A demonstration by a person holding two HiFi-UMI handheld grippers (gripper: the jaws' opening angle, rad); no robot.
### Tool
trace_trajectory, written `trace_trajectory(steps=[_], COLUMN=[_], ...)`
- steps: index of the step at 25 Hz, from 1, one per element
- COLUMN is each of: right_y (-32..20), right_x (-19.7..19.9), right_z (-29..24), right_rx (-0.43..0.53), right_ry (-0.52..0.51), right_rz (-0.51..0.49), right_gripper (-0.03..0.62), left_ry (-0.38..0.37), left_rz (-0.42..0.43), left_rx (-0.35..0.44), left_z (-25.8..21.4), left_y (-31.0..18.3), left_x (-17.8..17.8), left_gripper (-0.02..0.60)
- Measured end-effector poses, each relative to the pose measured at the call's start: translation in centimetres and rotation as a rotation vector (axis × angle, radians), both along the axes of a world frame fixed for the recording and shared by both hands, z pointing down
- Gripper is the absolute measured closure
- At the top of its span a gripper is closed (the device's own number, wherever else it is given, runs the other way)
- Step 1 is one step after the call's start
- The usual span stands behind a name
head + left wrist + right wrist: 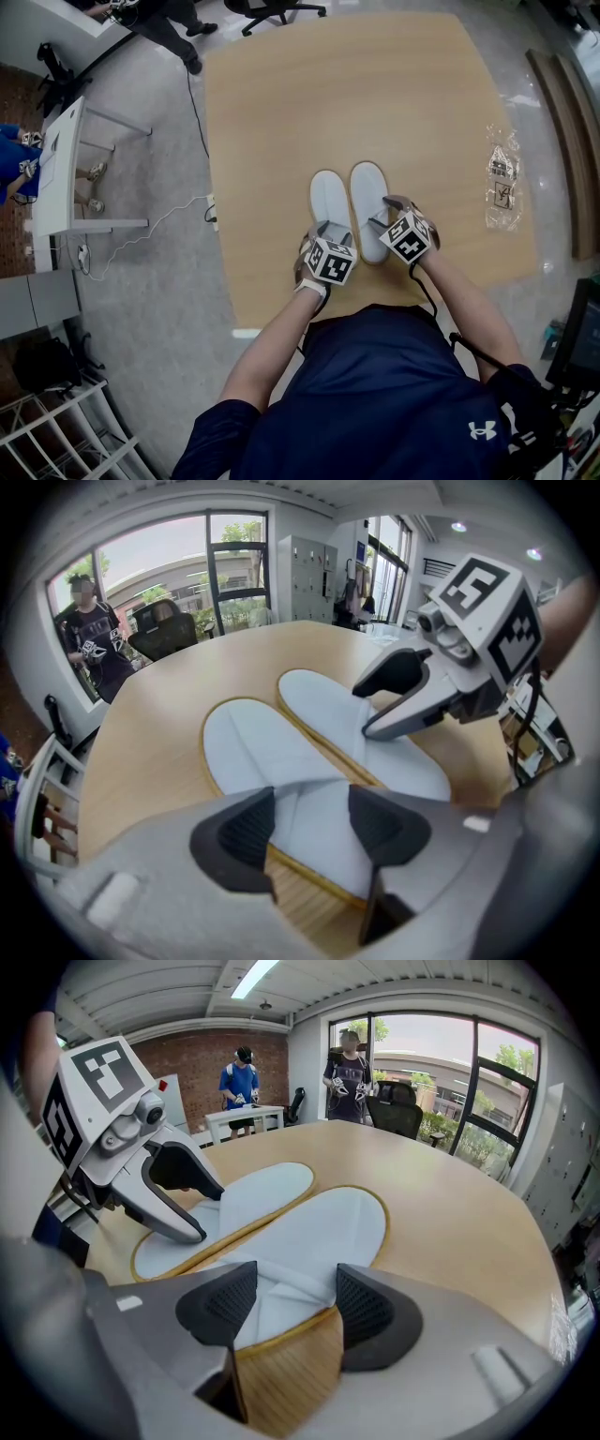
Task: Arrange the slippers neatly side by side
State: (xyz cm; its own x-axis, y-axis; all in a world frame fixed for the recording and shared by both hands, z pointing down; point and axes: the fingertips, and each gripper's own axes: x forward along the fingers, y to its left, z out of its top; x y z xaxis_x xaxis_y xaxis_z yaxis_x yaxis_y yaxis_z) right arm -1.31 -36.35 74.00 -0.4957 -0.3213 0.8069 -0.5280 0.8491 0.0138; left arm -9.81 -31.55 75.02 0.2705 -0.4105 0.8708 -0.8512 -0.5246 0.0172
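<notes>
White desk (58, 167) stands on the floor far L. On the wood table (281, 112) my L gripper (311, 822) sits at the near end of the L slipper (329, 199). Jaws are spread, w/ the slipper's white strap lying betw. the pads. R slipper (367, 192) lies just beside it, both flat & parallel, toes pointing away from me. My R gripper (295, 1302) is at the R slipper's near end, jaws likewise apart w/ white strap fabric betw. them. Clear plastic wrapper (503, 178) lies well apart, near the table's R edge.
</notes>
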Motion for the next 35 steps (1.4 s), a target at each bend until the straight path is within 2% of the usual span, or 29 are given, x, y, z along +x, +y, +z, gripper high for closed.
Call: trace_trajectory(steps=[3,4,7,11,14,16,17,19,21,24,29,32,35], right_y=[0.0,0.0,-0.4,-1.3,-0.5,0.3,0.7,1.5,2.3,3.4,5.3,6.1,5.8], right_x=[0.0,-0.3,-1.9,-0.8,0.3,0.3,0.2,0.2,-0.2,-1.1,-2.0,-3.1,-3.3], right_z=[0.0,-0.3,-2.9,-9.1,-13.5,-16.3,-17.5,-19.8,-21.5,-24.1,-25.7,-26.7,-27.1], right_rx=[0.002,-0.001,-0.019,0.065,0.092,0.09,0.09,0.097,0.102,0.113,0.149,0.159,0.165], right_ry=[0.01,-0.016,-0.215,-0.388,-0.511,-0.585,-0.612,-0.649,-0.681,-0.732,-0.744,-0.747,-0.741], right_rz=[0.013,0.034,0.159,0.268,0.324,0.332,0.333,0.325,0.299,0.252,0.184,0.139,0.14], right_gripper=[0.322,0.322,0.321,0.322,0.34,0.377,0.404,0.44,0.509,0.572,0.583,0.583,0.583], left_ry=[0.006,0.018,0.083,0.201,0.301,0.359,0.383,0.417,0.439,0.477,0.512,0.516,0.537], left_rz=[0.003,-0.005,-0.098,-0.253,-0.373,-0.397,-0.394,-0.367,-0.334,-0.274,-0.171,-0.121,-0.099], left_rx=[-0.008,-0.001,0.067,0.182,0.259,0.28,0.281,0.281,0.298,0.34,0.355,0.374,0.422], left_z=[0.0,-0.3,-3.1,-9.5,-14.2,-15.9,-16.6,-18.3,-20.3,-23.0,-24.8,-26.4,-27.5], left_y=[-0.1,-0.1,-0.7,-1.8,-1.5,-0.5,-0.1,0.6,1.1,1.0,1.5,2.1,2.3], left_x=[-0.1,-0.3,-2.5,-4.8,-6.3,-6.9,-6.7,-5.7,-4.3,-2.0,1.2,1.5,1.7], left_gripper=[0.33,0.33,0.341,0.383,0.443,0.513,0.547,0.577,0.578,0.578,0.578,0.578,0.578])
